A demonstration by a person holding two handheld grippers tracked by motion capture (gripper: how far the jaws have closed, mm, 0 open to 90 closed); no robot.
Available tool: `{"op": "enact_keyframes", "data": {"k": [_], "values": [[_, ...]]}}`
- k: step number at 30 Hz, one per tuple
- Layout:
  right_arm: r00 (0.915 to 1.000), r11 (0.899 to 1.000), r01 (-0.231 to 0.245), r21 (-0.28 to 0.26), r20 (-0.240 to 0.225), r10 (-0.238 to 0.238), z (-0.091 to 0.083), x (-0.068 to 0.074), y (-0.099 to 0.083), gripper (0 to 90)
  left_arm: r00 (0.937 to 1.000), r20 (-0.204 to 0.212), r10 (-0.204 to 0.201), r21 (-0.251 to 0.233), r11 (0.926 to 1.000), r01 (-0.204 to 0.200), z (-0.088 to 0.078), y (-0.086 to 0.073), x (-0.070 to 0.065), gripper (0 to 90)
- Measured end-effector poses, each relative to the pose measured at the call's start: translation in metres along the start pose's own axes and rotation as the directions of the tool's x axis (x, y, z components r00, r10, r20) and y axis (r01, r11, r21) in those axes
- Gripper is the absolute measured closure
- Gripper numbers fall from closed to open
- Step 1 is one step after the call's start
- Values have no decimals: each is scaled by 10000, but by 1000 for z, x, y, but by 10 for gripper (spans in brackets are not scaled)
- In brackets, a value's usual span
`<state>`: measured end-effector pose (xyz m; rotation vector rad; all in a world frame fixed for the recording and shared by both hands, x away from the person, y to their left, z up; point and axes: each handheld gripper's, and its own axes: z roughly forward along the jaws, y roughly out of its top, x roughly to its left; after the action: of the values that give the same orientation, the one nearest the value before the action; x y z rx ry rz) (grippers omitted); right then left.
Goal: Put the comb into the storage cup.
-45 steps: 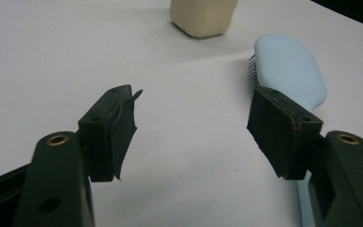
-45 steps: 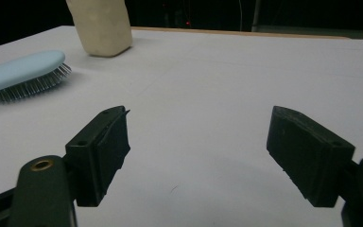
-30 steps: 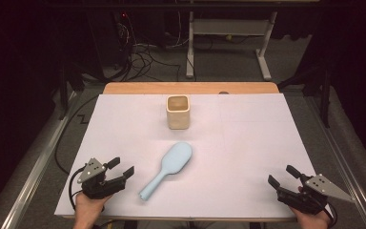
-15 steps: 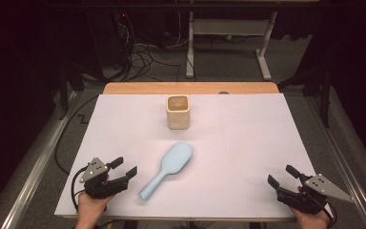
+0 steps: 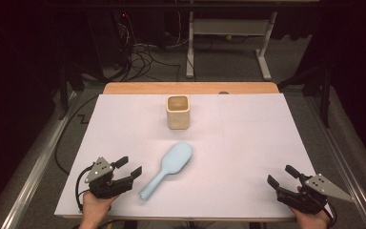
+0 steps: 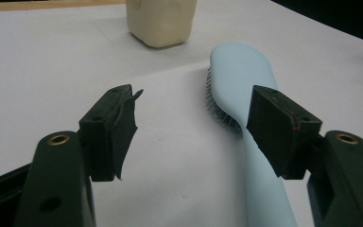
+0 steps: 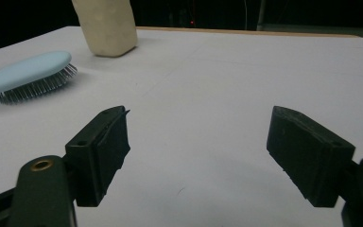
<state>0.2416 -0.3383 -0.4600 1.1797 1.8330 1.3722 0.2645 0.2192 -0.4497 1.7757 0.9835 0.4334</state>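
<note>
The blue hairbrush (image 5: 167, 168) lies bristles down in the middle of the white table (image 5: 248, 143), with the cream cup (image 5: 177, 111) behind it. The left gripper (image 5: 129, 168) is wide open and holds nothing, just beside the brush handle. Slide it over so the thin handle sits between the jaws, then squeeze gently. The right gripper (image 5: 280, 175) waits wide open, far off.

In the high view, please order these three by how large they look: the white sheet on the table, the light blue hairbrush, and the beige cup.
1. white sheet, by far the largest.
2. light blue hairbrush, long and slim.
3. beige cup, smallest, though it stands farther from the camera.
</note>
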Motion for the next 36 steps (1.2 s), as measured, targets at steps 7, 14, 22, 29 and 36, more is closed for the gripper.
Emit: {"op": "enact_keyframes", "data": {"k": [7, 14, 22, 29, 36], "values": [[10000, 10000, 2, -64, 30, -2, 0, 0, 0, 218, 9999, 148, 82, 64, 9999, -83, 4, 2, -6, 334], [10000, 10000, -29, -71, 19, 29, -1, 0, 0, 218, 9996, 270, 116, 56, 9999, -117, 7, 4, -10, 331], [10000, 10000, 4, -59, 53, -4, -1, 0, 0, 220, 9990, 397, 183, 102, 9998, -188, 10, 5, -14, 331], [10000, 10000, -1, -61, 41, 1, -1, 0, 0, 220, 9983, 535, 221, 128, 9997, -229, 13, 7, -18, 330], [10000, 10000, 4, -59, 48, -4, -1, 0, 0, 221, 9971, 722, 226, 152, 9996, -237, 17, 9, -23, 324]]}}
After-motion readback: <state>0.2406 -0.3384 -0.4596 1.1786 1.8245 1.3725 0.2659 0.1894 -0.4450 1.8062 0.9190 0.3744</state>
